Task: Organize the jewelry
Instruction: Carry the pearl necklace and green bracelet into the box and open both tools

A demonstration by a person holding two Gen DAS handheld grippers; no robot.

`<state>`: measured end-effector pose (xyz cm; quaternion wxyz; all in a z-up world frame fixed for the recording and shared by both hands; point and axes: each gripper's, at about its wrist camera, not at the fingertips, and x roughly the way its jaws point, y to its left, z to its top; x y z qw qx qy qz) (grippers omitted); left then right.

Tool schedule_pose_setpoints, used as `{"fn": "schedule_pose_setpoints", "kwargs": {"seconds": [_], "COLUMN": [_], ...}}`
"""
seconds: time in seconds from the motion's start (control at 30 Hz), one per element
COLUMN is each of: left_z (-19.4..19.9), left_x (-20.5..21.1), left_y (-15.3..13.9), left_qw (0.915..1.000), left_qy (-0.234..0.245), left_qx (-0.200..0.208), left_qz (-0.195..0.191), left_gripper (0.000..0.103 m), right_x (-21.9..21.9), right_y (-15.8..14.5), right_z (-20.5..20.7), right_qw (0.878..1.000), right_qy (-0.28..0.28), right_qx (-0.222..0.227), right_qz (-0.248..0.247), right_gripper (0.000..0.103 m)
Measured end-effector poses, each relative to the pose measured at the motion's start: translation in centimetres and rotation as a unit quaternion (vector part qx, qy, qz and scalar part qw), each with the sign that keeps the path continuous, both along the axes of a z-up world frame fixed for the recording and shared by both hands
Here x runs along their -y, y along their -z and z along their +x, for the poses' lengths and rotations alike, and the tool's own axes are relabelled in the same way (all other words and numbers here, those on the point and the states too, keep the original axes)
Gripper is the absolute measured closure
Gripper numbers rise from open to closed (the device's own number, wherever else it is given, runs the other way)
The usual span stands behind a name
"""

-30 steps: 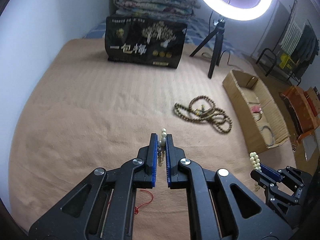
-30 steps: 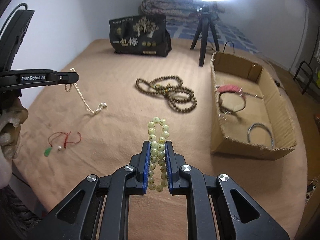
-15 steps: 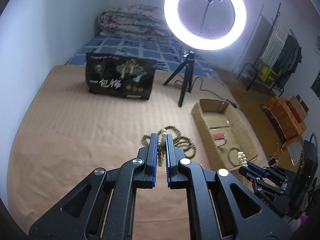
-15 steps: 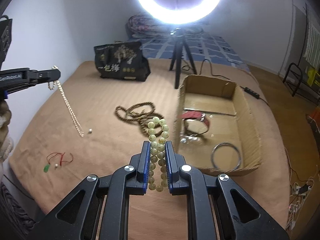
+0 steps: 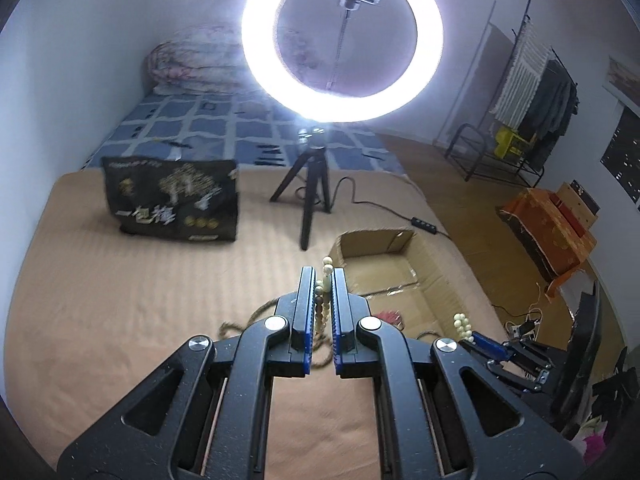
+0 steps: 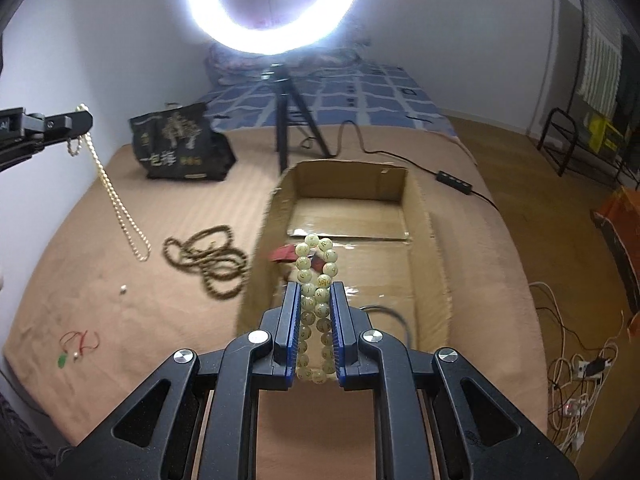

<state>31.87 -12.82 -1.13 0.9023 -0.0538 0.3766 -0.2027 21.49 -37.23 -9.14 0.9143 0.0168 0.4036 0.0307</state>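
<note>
Cardboard box [image 6: 430, 240] waits at twelve o'clock; my right gripper [image 6: 316, 292] clamps the bracelet [image 6: 316, 276], left gripper [image 5: 324, 280] clamps the necklace [image 6: 116, 200]. Next: lower, release inside.

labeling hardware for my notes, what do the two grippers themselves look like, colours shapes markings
Both match: the left gripper and right gripper have matte black frames with triangular cutouts, round silver pivot bolts, and straight parallel fingers faced with ribbed blue pads. Seen side-on from the right wrist camera, the left one carries faint white lettering, cropped and unreadable. No cables or sleeves are visible.
</note>
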Motion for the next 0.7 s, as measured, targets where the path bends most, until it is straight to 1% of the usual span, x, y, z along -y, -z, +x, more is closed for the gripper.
{"fn": "schedule_pose_setpoints", "kwargs": {"seconds": [0.2, 0.3, 0.47, 0.53, 0.7], "left_z": [3.0, 4.4, 6.7, 7.5, 8.3], "left_x": [4.3, 6.3, 9.2, 10.5, 12.7], "left_y": [-0.9, -0.8, 0.5, 1.4, 3.5], "left_qw": [0.9998, 0.9996, 0.9995, 0.9993, 0.9984], "left_qy": [0.017, 0.026, 0.032, 0.035, 0.047], "left_qx": [0.013, 0.011, -0.004, -0.009, -0.023], "left_qz": [0.002, -0.001, 0.001, 0.007, 0.020], "left_gripper": [0.098, 0.098, 0.098, 0.098, 0.098], "right_x": [2.8, 3.4, 4.1, 4.4, 4.7], "right_y": [0.6, 0.9, 1.8, 1.9, 2.5], "right_z": [1.5, 2.0, 2.9, 3.1, 3.7], "right_qw": [0.999, 0.999, 0.999, 0.999, 0.999], "right_qy": [0.024, 0.031, 0.034, 0.037, 0.041], "right_qx": [-0.009, -0.012, -0.020, -0.022, -0.024], "right_qz": [0.024, 0.023, 0.023, 0.024, 0.027], "right_gripper": [0.090, 0.090, 0.090, 0.090, 0.090]}}
